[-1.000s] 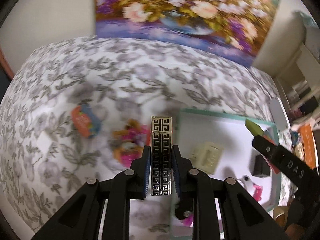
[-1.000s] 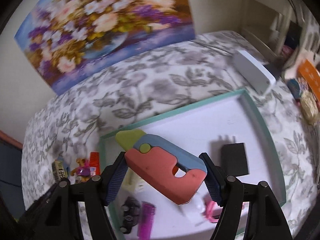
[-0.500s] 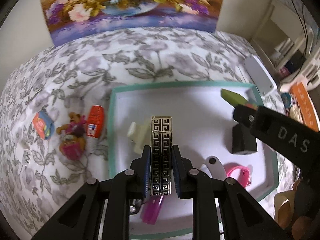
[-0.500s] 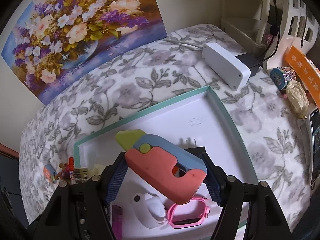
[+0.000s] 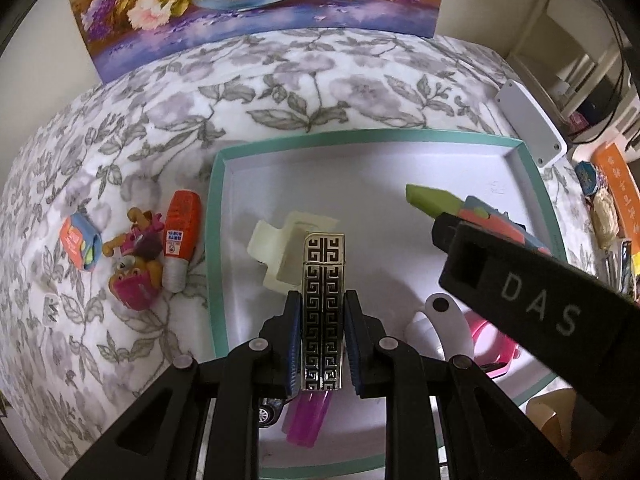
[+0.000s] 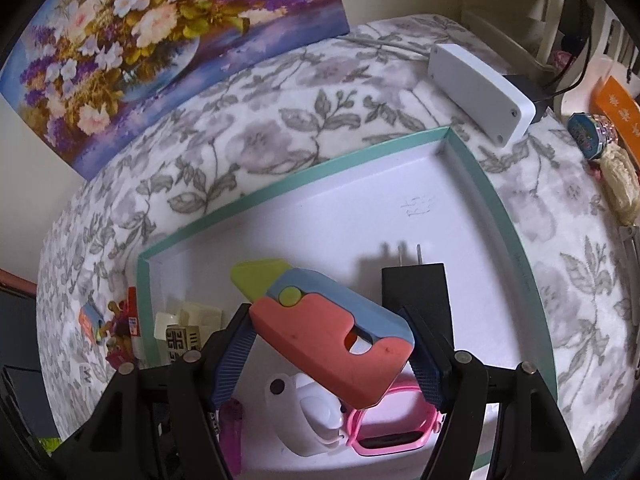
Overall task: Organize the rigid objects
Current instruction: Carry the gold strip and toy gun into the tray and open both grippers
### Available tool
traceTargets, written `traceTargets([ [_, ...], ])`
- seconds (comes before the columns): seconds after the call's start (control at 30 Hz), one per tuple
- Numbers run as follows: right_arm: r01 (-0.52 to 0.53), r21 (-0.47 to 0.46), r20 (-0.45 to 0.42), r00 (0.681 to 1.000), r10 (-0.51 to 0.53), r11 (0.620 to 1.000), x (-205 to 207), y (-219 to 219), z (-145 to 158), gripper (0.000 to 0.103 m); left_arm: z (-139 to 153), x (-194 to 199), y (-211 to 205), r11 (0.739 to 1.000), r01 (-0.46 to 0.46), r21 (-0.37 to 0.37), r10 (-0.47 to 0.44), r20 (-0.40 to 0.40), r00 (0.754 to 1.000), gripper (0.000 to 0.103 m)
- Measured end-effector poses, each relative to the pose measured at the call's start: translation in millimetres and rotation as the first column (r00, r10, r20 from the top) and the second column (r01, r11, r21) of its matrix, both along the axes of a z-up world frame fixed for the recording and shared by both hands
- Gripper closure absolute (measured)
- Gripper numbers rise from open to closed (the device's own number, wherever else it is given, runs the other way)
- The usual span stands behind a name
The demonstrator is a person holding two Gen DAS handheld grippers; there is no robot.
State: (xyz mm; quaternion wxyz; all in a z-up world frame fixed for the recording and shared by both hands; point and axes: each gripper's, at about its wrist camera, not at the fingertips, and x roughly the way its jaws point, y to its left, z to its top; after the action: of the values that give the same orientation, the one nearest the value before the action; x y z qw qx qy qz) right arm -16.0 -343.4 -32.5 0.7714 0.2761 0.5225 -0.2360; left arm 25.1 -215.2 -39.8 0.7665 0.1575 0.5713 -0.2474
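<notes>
Above the tray [image 5: 214,240], a patterned lighter [image 5: 323,312] is being gripped by the closed left gripper [image 5: 322,340], its long axis along the fingers. A toy knife [image 6: 328,328] is being clamped crosswise by the right gripper [image 6: 332,356], nearer the tray's right side.

This looks like a room in a home, most likely a living or bedroom corner. A bench covered with a grey-and-white floral cloth [image 5: 280,92] stands against a plain wall where a large painting of flowers in a vase [image 6: 160,36] leans, and cream shelving [image 5: 572,60] with cables sits off to the right. Household odds and ends lie about: a teal-rimmed tray [image 5: 214,216], a small orange bottle [image 5: 181,236], a toy figure [image 5: 134,264] and a white power strip [image 6: 480,88].
</notes>
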Motion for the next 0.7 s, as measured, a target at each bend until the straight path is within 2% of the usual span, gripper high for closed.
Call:
traceTargets([
  [0.1,-0.01,0.0,-0.012,1.0,0.01,1.0,2,1,0,0.027,1,0,0,1.0,0.007,-0.004,-0.007,-0.006,1.0,0.079],
  [0.17,-0.008,-0.001,-0.023,1.0,0.008,1.0,2,1,-1,0.027,4,0,-1,1.0,0.011,-0.001,-0.011,-0.001,1.0,0.073],
  [0.4,-0.029,-0.011,-0.044,0.999,0.028,1.0,7,4,6,0.02,16,2,2,1.0,0.012,-0.009,-0.012,-0.001,1.0,0.06],
  [0.57,-0.041,-0.057,-0.033,0.999,0.039,0.998,8,7,22,0.017,26,16,17,0.998,-0.052,-0.028,0.051,-0.011,0.999,0.049],
  [0.63,-0.043,-0.068,-0.019,0.999,0.042,0.997,8,8,29,0.012,28,24,24,0.996,-0.085,-0.035,0.085,-0.016,0.996,0.048],
  [0.7,-0.046,-0.07,-0.005,0.999,0.046,0.996,8,9,34,0.011,28,30,32,0.992,-0.116,-0.041,0.115,-0.031,0.993,0.045],
])
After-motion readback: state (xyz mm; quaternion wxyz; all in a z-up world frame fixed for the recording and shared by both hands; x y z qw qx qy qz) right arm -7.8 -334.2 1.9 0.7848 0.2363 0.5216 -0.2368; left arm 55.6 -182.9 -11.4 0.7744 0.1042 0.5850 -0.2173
